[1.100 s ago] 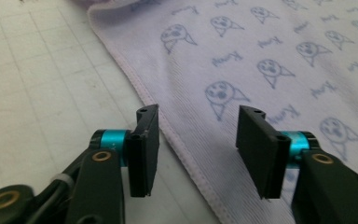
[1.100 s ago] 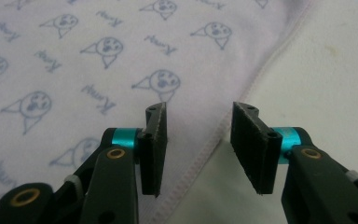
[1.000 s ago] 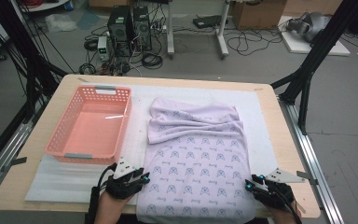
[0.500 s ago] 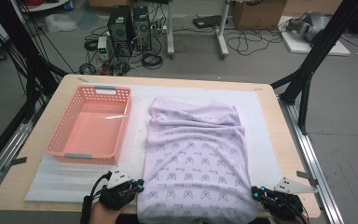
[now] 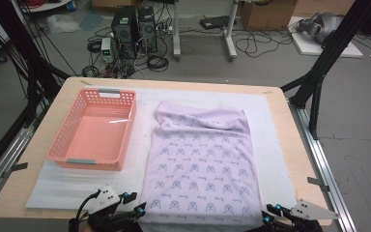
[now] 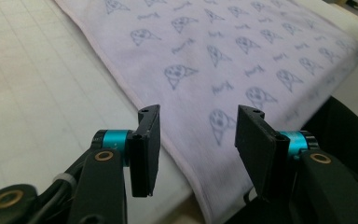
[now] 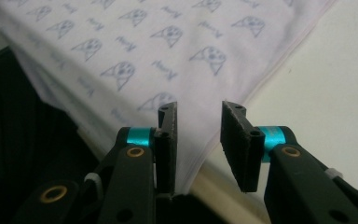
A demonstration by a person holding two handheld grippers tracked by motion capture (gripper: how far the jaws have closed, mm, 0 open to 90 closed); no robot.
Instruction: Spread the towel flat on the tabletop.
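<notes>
The patterned cloth (image 5: 203,164) lies flat at frame centre, its near hem overhanging the tabletop (image 5: 290,121) edge. Left claw (image 6: 193,135) and right claw (image 7: 196,133) gape empty astride its corners. Risk: pinching only the hem lets the fabric slip free.

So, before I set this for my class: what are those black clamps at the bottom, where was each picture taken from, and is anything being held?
These are hand-held tools, not a robot: a person holds the left gripper and the right gripper, each with two black jaws. The high view looks down from above the person's side. The other two come from cameras riding on each gripper, looking along its jaws. On the table lie a white mat, a pink basket and a pale patterned cloth whose near edge hangs over the table's edge. Both pairs of jaws stand open at the cloth's near corners; nothing is held.
</notes>
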